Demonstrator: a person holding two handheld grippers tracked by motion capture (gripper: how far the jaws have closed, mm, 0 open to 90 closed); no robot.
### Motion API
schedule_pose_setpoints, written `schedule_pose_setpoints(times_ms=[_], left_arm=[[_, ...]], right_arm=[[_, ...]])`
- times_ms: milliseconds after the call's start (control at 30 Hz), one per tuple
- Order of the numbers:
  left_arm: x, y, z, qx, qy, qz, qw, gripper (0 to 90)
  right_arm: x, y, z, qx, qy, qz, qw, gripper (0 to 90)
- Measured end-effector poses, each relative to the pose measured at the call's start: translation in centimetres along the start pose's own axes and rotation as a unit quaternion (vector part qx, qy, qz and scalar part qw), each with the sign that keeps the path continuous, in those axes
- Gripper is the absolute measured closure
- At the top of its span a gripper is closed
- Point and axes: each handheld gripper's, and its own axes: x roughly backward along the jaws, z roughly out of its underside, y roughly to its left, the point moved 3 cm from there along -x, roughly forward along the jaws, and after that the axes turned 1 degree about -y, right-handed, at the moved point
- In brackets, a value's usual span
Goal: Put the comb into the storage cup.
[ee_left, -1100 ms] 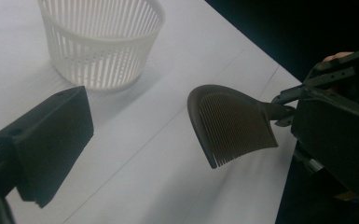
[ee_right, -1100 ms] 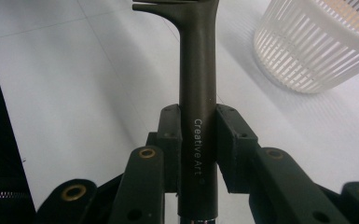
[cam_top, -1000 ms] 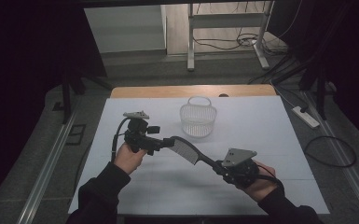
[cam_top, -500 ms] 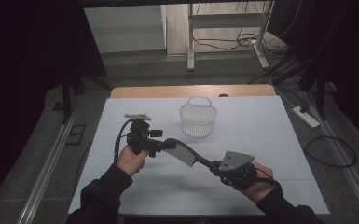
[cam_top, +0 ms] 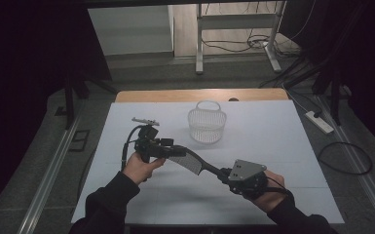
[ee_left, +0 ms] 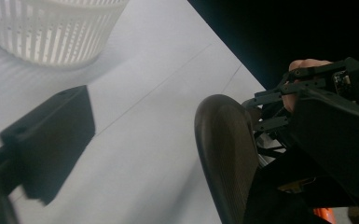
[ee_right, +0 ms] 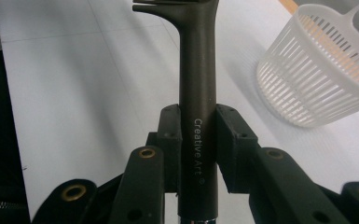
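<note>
Two hand-held tongs share a dark comb above a white worktop.

We see the right tongs (cam_top: 224, 174), near and right of centre, closed on the handle of the comb (cam_top: 192, 162); in the right gripper view their pads press both sides of that handle, which carries pale lettering. The comb runs left and farther away to the left tongs (cam_top: 175, 152), where its toothed end lies. In the left gripper view one jaw stands well apart from the comb's broad end, and we cannot tell whether these tongs grip it. A white slatted basket (cam_top: 207, 124) stands upright on the worktop (cam_top: 282, 131), beyond the comb.
</note>
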Motion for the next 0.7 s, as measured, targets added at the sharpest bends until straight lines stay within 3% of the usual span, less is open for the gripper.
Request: schedule_pose_setpoints(times_ms=[67,167,333,533,700], left_arm=[[0.18,0.03,-0.03,0.004,-0.004,0.016,0.9999,12.2],[0.53,0.05,-0.06,0.016,-0.006,0.045,0.9988,32.8],[0.66,0.06,-0.08,0.036,-0.005,0.062,0.9974,55.0],[0.64,0.22,0.06,0.059,-0.001,0.069,0.9959,72.9],[0.68,0.55,0.22,0.085,-0.002,0.099,0.9915,79.1]], right_arm=[[0.0,0.02,-0.01,0.002,-0.001,0.001,1.0,72.0],[-0.03,-0.01,0.03,0.003,0.001,0.003,1.0,72.0],[-0.06,-0.06,0.05,0.004,0.0,0.005,1.0,72.0],[-0.06,-0.03,0.06,0.01,-0.001,0.008,0.9999,72.0],[-0.13,0.06,0.07,0.015,-0.001,0.009,0.9998,71.9]])
